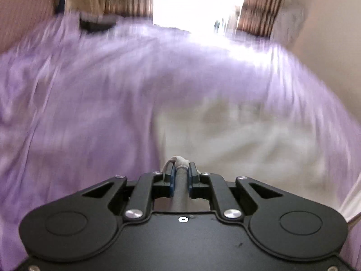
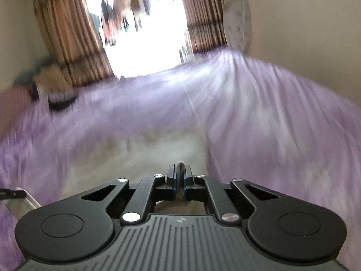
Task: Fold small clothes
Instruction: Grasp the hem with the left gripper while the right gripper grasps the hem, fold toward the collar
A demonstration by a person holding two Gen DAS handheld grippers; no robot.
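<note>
Apparently mid-fold: left tongs [image 1: 181,171] and right tongs [image 2: 179,171] were each clamped on an edge of the pale cream garment [image 1: 237,135] spread over the purple-sheeted bed [image 1: 79,90]; next: lay edges down evenly, then release.

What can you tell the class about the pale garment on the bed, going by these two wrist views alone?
The pale garment is off-white, soft cloth, heavily motion-blurred, so no print or seams can be read. It lies spread on the purple bedsheet, wrinkled rather than flat. The left gripper is shut on a bunched edge of it, a white fold poking past the fingers. The right gripper pinches another edge. In the right view the cloth stretches away ahead of the fingers.
</note>
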